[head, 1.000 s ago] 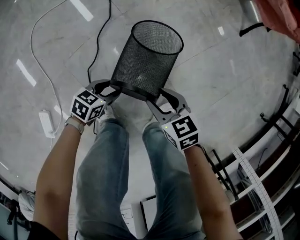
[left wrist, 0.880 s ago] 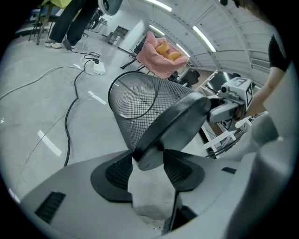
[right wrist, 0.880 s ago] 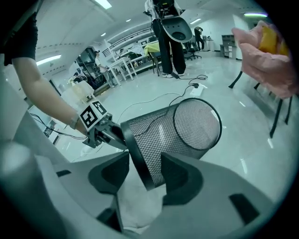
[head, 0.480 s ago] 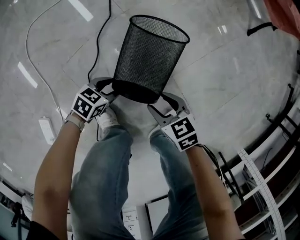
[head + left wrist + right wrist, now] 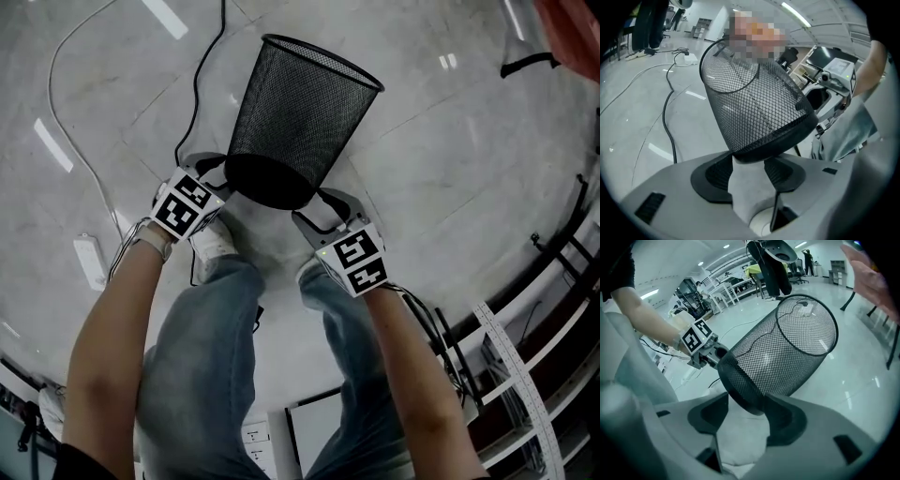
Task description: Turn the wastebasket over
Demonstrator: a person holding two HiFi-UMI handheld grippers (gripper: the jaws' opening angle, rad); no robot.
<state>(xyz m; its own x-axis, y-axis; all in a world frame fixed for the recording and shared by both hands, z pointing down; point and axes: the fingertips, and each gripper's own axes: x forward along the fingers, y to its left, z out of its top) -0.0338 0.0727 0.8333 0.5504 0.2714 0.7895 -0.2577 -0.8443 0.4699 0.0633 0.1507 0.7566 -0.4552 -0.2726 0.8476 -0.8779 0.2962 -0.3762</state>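
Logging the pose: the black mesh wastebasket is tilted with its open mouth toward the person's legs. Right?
No. The black mesh wastebasket is tilted, but its closed base is toward the person's legs; the open mouth points away, as the head view shows.

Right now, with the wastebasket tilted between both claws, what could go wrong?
The mesh wastebasket is held only by its bottom band, at the tips of the left claw and right claw. The right claw's jaws have just been opening on that band, so it may slip out. It could then drop onto the shoe below or roll toward the black cable.
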